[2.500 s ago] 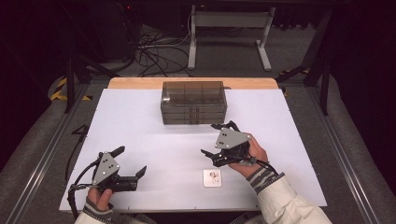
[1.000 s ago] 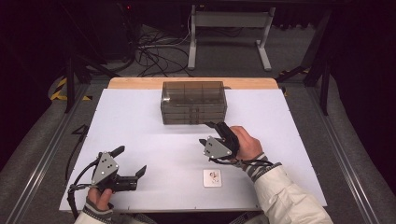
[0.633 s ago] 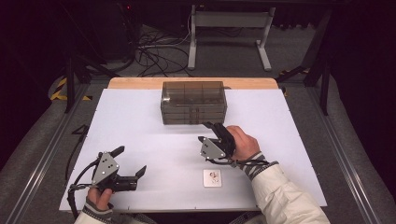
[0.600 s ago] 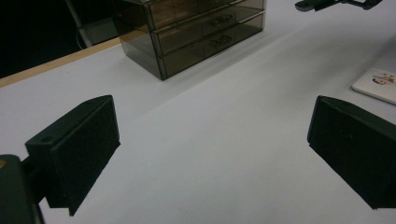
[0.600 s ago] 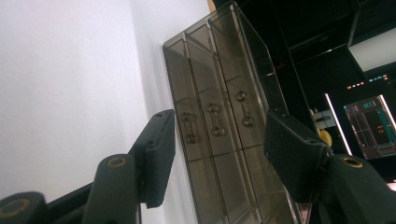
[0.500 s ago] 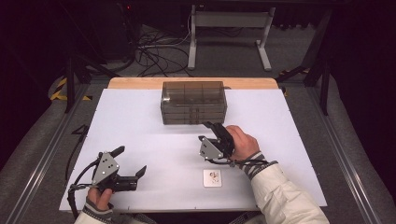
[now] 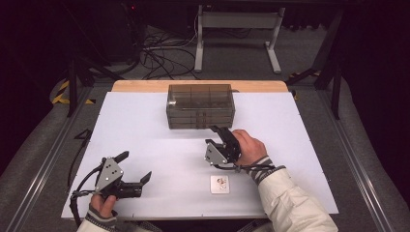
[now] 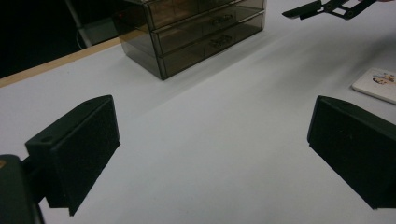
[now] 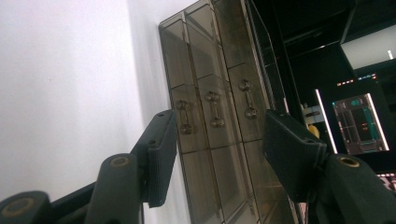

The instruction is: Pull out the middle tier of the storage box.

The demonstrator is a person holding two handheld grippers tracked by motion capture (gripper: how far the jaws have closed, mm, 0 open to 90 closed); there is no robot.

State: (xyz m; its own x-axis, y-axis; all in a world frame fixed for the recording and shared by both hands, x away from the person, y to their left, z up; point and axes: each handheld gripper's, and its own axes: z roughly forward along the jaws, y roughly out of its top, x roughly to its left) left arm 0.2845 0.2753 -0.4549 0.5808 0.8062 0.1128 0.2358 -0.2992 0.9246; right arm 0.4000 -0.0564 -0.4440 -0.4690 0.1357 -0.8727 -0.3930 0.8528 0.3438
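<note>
Drawers (image 7: 200, 107) near table's far edge, jaws apart

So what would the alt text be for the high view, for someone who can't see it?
A person's right hand holds black tongs on their side, open and empty, just in front of a smoky plastic drawer box on a white table. The left tongs rest open near the table's front edge, and a small white card lies between the two hands.

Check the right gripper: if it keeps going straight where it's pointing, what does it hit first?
Most likely the drawer unit: the right gripper points at its front, handles framed between the open jaws, which have just been closing with nothing between them. Depth is unclear.
</note>
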